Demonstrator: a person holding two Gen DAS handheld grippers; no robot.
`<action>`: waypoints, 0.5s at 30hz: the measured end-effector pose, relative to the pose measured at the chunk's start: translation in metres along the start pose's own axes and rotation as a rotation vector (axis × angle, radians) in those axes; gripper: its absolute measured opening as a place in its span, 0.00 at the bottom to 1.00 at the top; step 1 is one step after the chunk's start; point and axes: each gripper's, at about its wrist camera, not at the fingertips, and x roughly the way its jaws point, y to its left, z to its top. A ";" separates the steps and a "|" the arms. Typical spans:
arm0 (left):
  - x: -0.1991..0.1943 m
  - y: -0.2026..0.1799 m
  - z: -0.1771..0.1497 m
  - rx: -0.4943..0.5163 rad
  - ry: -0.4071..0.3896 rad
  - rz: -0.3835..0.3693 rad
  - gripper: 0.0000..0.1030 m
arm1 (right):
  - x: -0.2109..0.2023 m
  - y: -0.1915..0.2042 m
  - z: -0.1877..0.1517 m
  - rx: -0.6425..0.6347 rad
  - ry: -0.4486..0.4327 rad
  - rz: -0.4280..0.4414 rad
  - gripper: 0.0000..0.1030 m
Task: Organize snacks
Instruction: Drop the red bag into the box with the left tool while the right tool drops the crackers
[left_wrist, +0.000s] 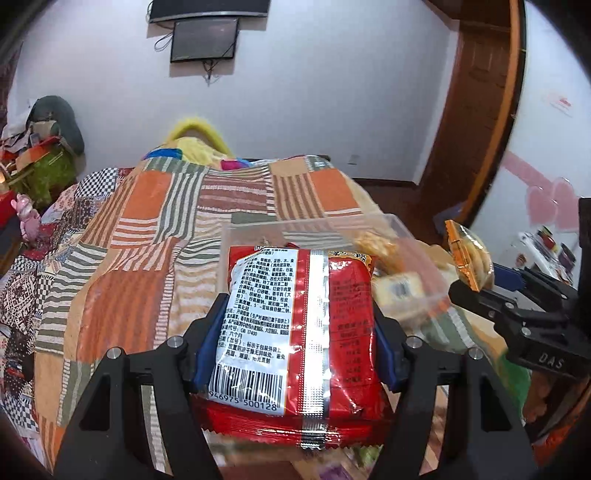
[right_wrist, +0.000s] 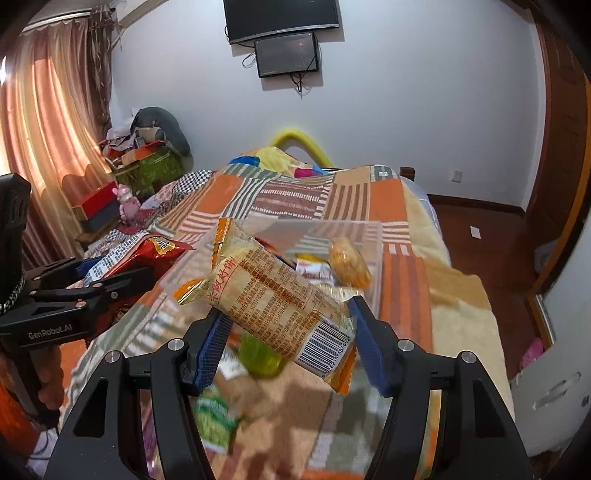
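Observation:
My left gripper (left_wrist: 299, 339) is shut on a red snack packet (left_wrist: 314, 332) with a white label and barcode, held above the bed just before a clear plastic box (left_wrist: 258, 232). My right gripper (right_wrist: 286, 332) is shut on an orange rice-cracker packet (right_wrist: 273, 295), held slanted above the bed in front of the same clear box (right_wrist: 347, 225). The box holds several snacks, among them a round yellow pastry (right_wrist: 349, 264). In the right wrist view the left gripper (right_wrist: 107, 273) with its red packet (right_wrist: 147, 254) sits at the left. In the left wrist view the right gripper (left_wrist: 476, 284) holds the orange packet (left_wrist: 467, 258).
A patchwork bedspread (left_wrist: 147, 229) covers the bed. More loose snacks, a green packet (right_wrist: 214, 421) and a green-yellow one (right_wrist: 260, 356), lie blurred below the right gripper. Cluttered boxes (right_wrist: 147, 166) stand at the far left by the curtain. Wooden floor (right_wrist: 491, 236) lies to the right.

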 end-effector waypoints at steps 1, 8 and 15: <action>0.008 0.004 0.004 -0.011 0.009 -0.004 0.66 | 0.007 0.000 0.003 0.005 0.003 0.001 0.59; 0.050 0.022 0.021 -0.048 0.025 0.022 0.66 | 0.045 -0.002 0.007 0.010 0.037 -0.043 0.59; 0.079 0.026 0.028 -0.050 0.036 0.038 0.66 | 0.068 -0.004 0.018 0.023 0.059 -0.056 0.59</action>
